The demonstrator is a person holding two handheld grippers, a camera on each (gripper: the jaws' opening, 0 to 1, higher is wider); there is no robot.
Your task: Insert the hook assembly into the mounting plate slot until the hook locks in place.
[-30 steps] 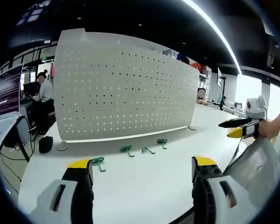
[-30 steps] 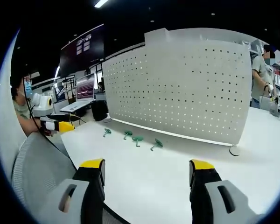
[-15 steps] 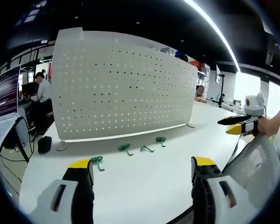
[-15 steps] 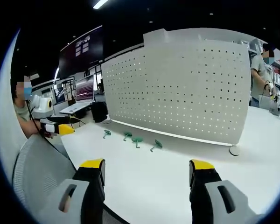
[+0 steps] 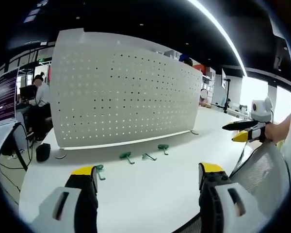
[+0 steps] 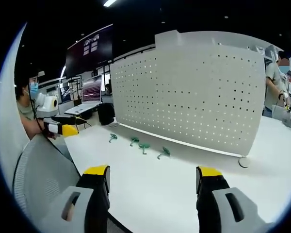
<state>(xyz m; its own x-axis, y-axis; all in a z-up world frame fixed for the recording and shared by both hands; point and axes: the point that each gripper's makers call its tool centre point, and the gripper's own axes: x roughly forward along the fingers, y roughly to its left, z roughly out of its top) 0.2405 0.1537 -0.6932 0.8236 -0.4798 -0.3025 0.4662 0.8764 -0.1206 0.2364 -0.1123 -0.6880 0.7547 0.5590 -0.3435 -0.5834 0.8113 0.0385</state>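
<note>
Left gripper view: my left gripper (image 5: pixel 148 182) sits low over the white table (image 5: pixel 150 194), jaws spread wide with nothing between them, yellow tips up. Beyond the jaws stands the white perforated mounting plate (image 5: pixel 121 92), upright on the table, spanning the gap between the jaws and past both. Four green hooks (image 5: pixel 127 156) lie in a loose row on the table between the jaw tips and the plate's foot, well clear of my jaws; the one nearest my left jaw is partly hidden behind its tip. Off beyond my right jaw I see the right gripper (image 5: pixel 240 132) held in a hand, above a grey mesh chair back (image 5: pixel 264 174). Past my left jaw, a person (image 5: pixel 39 94) sits at a desk.

Right gripper view: the right gripper (image 6: pixel 151 180) is also spread wide and empty above the table (image 6: pixel 150 194). The plate (image 6: pixel 194 97) rises ahead of both jaws. The hooks (image 6: pixel 144 145) lie ahead, closer to the left jaw's line, apart from the plate. The left gripper (image 6: pixel 63 129) shows beyond my left jaw, over the chair back (image 6: pixel 43 174).
</note>
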